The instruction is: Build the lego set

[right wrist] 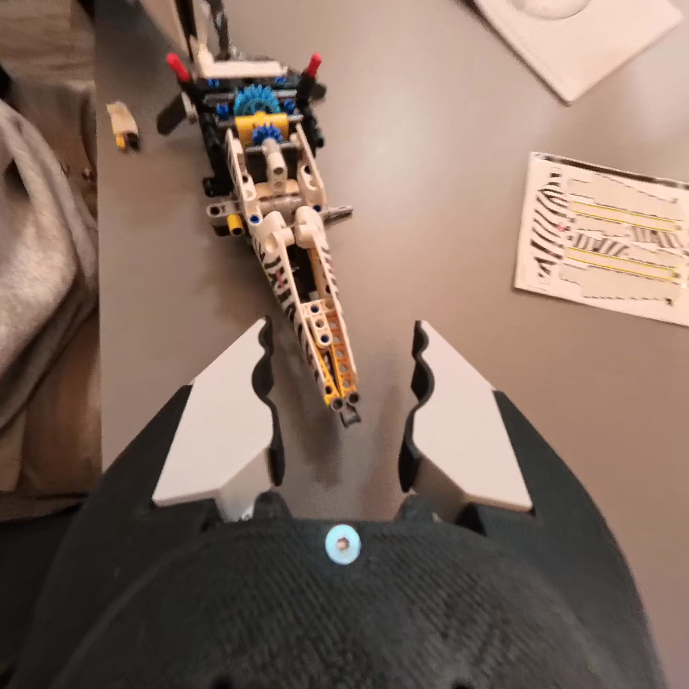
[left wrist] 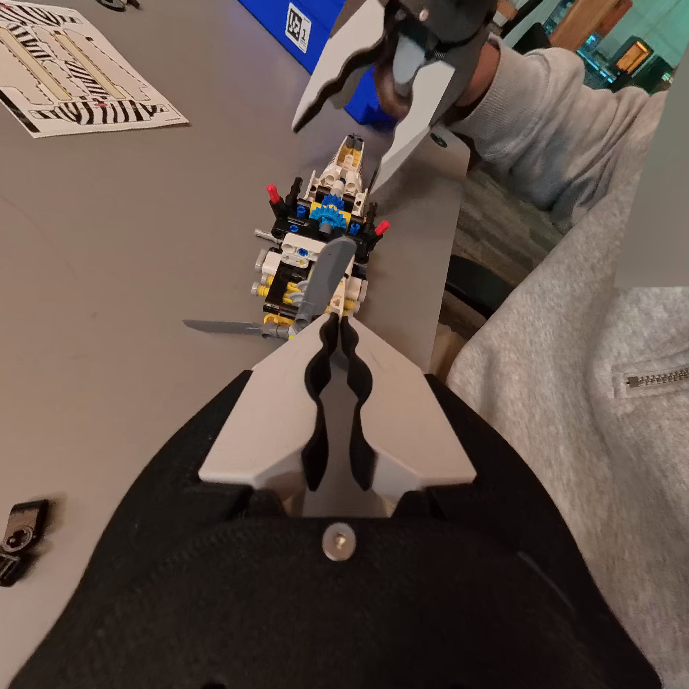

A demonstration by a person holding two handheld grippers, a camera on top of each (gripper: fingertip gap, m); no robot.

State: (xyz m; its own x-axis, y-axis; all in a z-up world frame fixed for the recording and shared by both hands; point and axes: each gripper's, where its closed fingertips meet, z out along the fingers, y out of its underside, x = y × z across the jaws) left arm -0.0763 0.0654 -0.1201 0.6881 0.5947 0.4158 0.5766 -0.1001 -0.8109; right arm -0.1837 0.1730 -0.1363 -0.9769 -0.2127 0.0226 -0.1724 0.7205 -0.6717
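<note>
The lego model [left wrist: 317, 238] is a black, white and yellow plane-like build with blue gears, red pins and a zebra-striped tail. It lies on the grey table [left wrist: 130, 242] near the edge. My left gripper [left wrist: 337, 321] is shut on the model's front end, beside a grey propeller blade [left wrist: 328, 276]. A second blade [left wrist: 220, 327] lies flat on the table. My right gripper [right wrist: 343, 324] is open and astride the model's tail [right wrist: 335, 358], not touching it. It also shows in the left wrist view [left wrist: 335, 156], above the tail.
A zebra sticker sheet [left wrist: 82, 71] [right wrist: 596, 238] and a white paper [right wrist: 578, 37] lie on the table. A blue box [left wrist: 298, 30] stands behind. A small yellow and white part [right wrist: 121, 126] lies near the edge. Black parts [left wrist: 18, 537] lie at left. The person's grey sleeve [left wrist: 559, 373] is close. Left tips to right tips: about 15 cm.
</note>
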